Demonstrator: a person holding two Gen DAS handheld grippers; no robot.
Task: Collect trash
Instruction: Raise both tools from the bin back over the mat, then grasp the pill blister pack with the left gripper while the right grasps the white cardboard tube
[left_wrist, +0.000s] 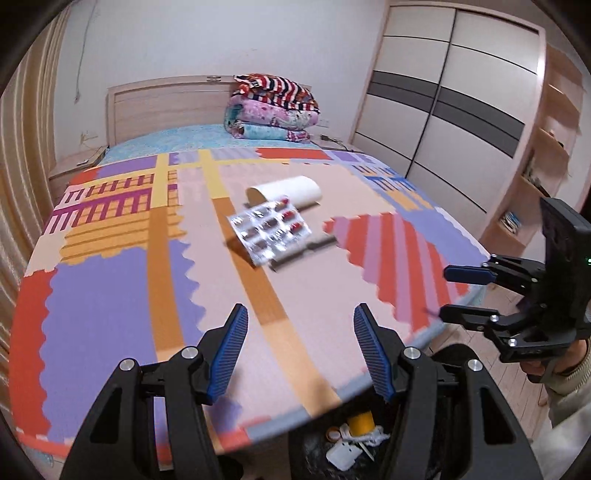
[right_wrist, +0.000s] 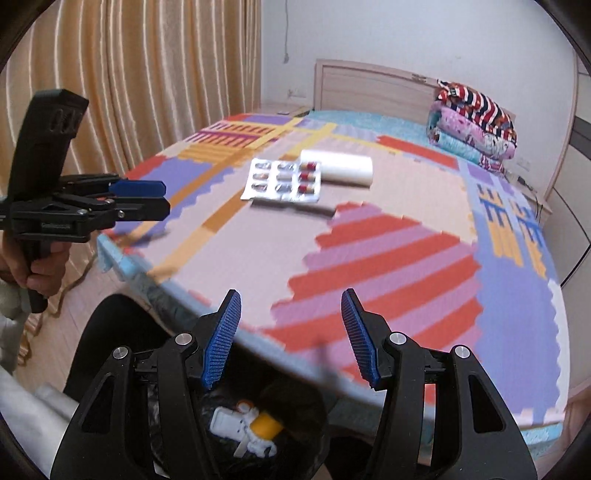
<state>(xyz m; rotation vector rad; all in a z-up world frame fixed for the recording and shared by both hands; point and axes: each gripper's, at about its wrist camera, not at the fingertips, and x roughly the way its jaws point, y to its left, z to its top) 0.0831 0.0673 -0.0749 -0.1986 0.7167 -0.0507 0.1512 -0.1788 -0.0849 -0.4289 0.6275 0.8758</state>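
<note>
L gripper (left_wrist: 299, 347) & R gripper (right_wrist: 291, 339): both spread, nothing pinched | blister pack (left_wrist: 271, 230) seen mid-bed, ahead of both, beside paper roll (left_wrist: 286, 190) | long axis crosswise to R | nearer hand: can't tell

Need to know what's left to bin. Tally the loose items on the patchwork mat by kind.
Blister pack of capsules: 1
White paper roll: 1
Thin dark stick, blurred: 1
Total: 3
</note>
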